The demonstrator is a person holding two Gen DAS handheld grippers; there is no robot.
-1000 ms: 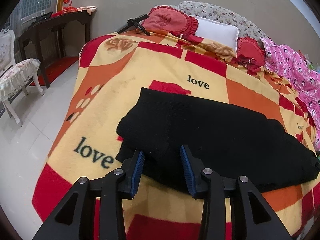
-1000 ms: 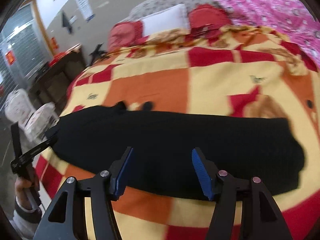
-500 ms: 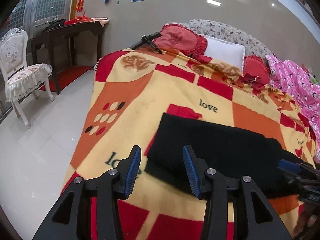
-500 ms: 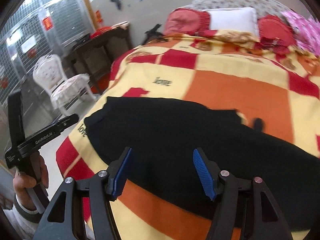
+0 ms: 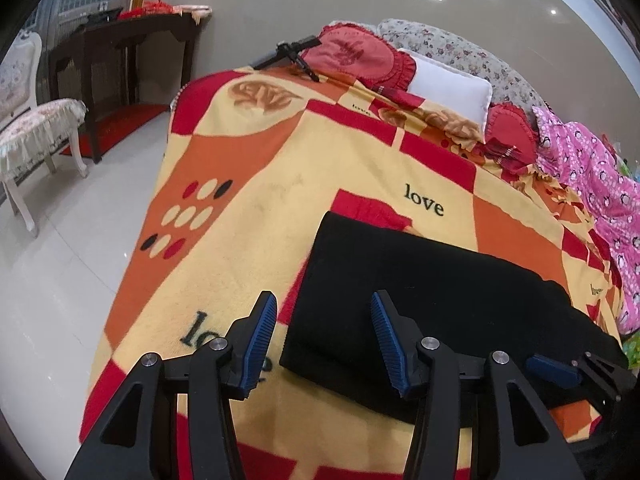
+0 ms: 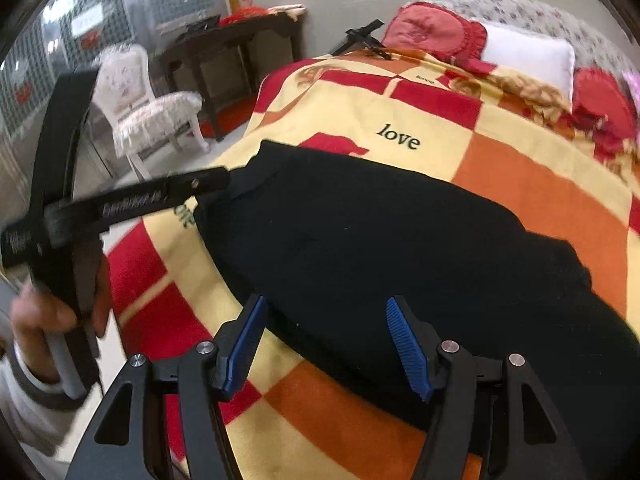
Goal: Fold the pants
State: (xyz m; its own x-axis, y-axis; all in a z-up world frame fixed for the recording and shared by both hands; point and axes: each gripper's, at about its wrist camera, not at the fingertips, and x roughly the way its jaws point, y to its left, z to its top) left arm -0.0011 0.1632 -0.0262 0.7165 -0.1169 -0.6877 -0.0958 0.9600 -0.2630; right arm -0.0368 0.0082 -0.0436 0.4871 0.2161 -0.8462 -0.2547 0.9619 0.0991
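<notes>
Black pants (image 5: 432, 304) lay folded on the bed's blanket (image 5: 256, 184) | left hand-held gripper (image 5: 322, 344) just short of their near corner, jaws opening, empty | right hand-held gripper (image 6: 324, 344) over the near edge, wide, empty, likely poised for another fold.
</notes>
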